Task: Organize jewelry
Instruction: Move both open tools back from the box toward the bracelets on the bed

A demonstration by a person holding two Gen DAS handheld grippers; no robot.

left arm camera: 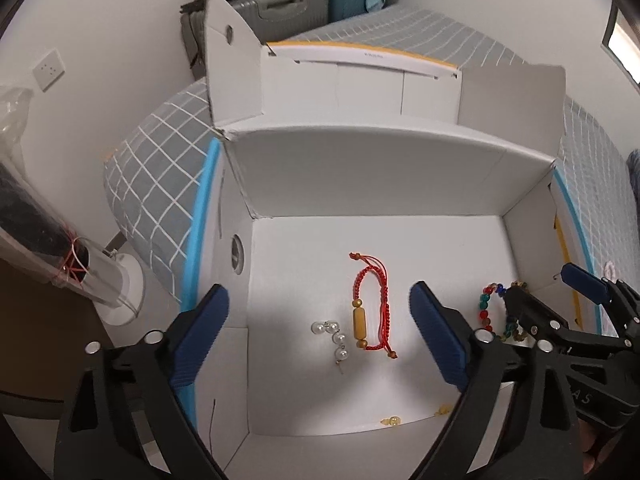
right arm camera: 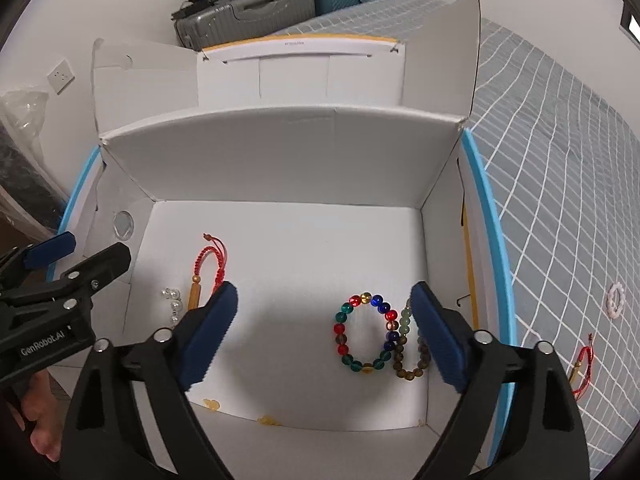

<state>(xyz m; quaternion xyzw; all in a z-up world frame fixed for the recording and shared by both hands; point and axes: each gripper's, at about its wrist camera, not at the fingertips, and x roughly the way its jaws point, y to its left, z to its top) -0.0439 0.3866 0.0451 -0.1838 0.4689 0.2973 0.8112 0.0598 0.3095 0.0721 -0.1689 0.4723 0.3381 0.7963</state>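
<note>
An open white cardboard box (left arm camera: 380, 168) (right arm camera: 280, 152) sits on the bed. On its floor lie a red cord bracelet with an amber bead (left arm camera: 370, 306) (right arm camera: 202, 268), a string of clear pearls (left arm camera: 334, 338) (right arm camera: 173, 302), a multicoloured bead bracelet (right arm camera: 362, 334) (left arm camera: 486, 308) and a brown-green bead bracelet (right arm camera: 408, 346). My left gripper (left arm camera: 320, 332) is open and empty above the red bracelet and pearls. My right gripper (right arm camera: 324, 332) is open and empty above the bead bracelets.
On the grey checked bedspread (right arm camera: 560, 200) right of the box lie a white ring ornament (right arm camera: 615, 300) and another red cord bracelet (right arm camera: 582, 368). Small amber pieces (right arm camera: 212, 404) lie by the box's near wall. Suitcases (right arm camera: 248, 12) stand behind the bed.
</note>
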